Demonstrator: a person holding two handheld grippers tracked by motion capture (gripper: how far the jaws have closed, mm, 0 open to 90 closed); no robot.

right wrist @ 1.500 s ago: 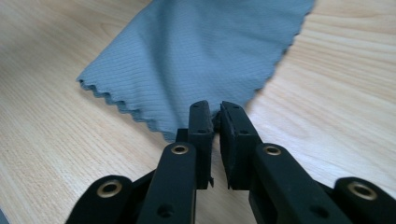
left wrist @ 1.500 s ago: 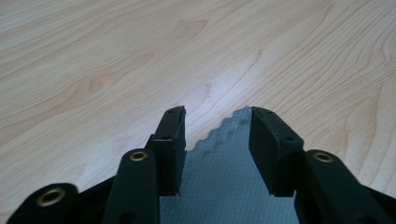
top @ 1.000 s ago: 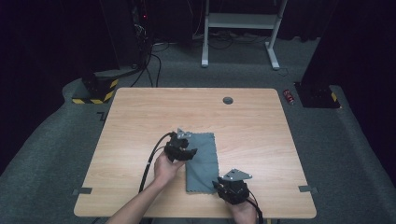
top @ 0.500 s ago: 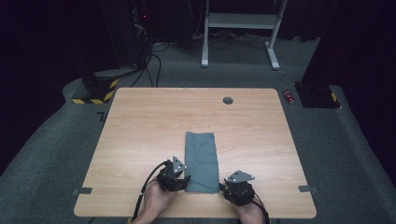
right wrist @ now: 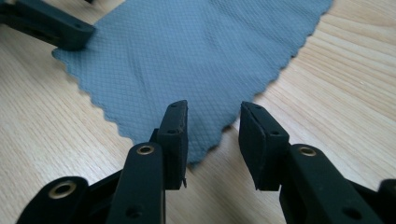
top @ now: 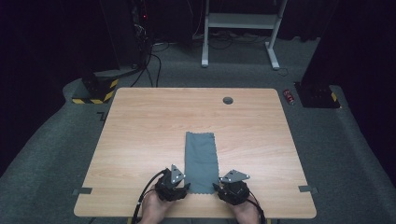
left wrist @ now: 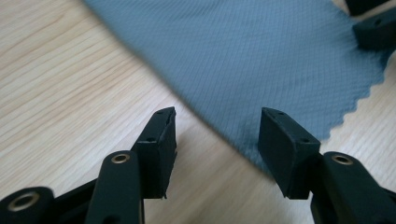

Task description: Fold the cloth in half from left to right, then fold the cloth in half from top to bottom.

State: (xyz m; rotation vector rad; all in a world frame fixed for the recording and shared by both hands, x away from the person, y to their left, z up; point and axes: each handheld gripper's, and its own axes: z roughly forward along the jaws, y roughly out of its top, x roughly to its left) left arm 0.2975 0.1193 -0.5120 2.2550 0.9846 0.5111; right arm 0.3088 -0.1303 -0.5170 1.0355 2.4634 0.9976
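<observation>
While the cloth [top: 201, 161] lies flat, a cable port [top: 228, 100] sits well beyond.

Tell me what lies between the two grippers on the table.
The near end of the grey-blue cloth, scalloped edge included, lies flat between the left gripper and the right gripper. The high view shows it, with both sets of jaws open at its near corners.

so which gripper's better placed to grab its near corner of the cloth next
Right, probably. The right gripper has the cloth corner between its open jaws. The left gripper is also open, but the cloth edge lies only by one jaw.
</observation>
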